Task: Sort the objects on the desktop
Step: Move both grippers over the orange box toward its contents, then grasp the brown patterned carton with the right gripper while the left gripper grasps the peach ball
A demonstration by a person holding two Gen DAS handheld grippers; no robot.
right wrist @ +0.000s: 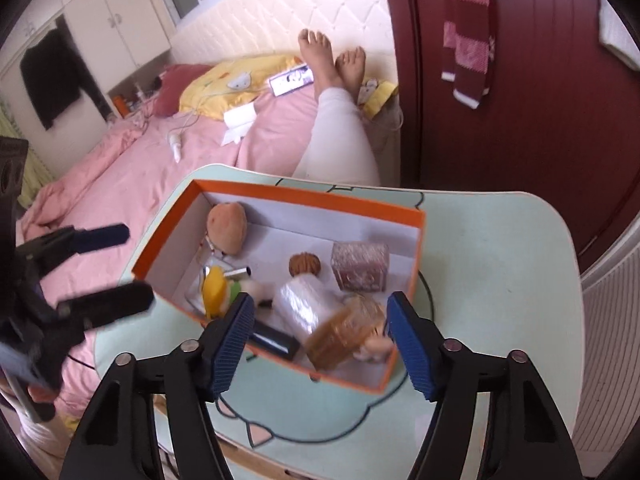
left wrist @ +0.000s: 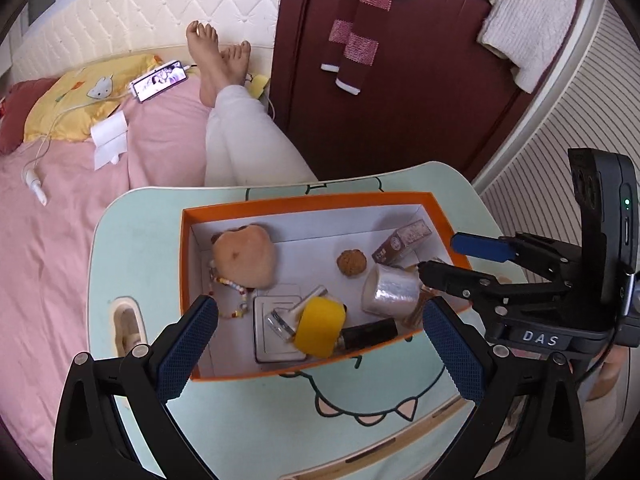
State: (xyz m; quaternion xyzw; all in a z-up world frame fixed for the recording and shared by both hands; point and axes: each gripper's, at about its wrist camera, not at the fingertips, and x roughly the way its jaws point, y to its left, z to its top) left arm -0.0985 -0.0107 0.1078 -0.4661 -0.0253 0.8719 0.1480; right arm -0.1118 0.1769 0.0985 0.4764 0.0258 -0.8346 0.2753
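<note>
Pink bedding covers the bed behind everything, with a person's legs in pale trousers stretched along it and a dark red door to the side; nearer, the mint-green lap surface with a cartoon print carries an orange-rimmed cardboard box with white inner walls, and every small thing in view lies inside that box; the left claw hovers over the box's near edge, its blue-padded fingers wide apart and holding nothing; the right claw hangs over the box's near right corner, likewise spread and empty, and it shows from the side in the left wrist view, reaching in over the box's right rim; inside, a tan plush toy sits at the far left corner with a string of coloured beads just beside it; a roll of clear tape lies on its side near the right wall; a yellow roll rests on a flat white square plate, touching a clear plastic piece; a brown patterned carton stands tilted against the far right wall; a black oblong thing lies at the near wall; a small round brown walnut-like ball sits alone mid-floor.
</note>
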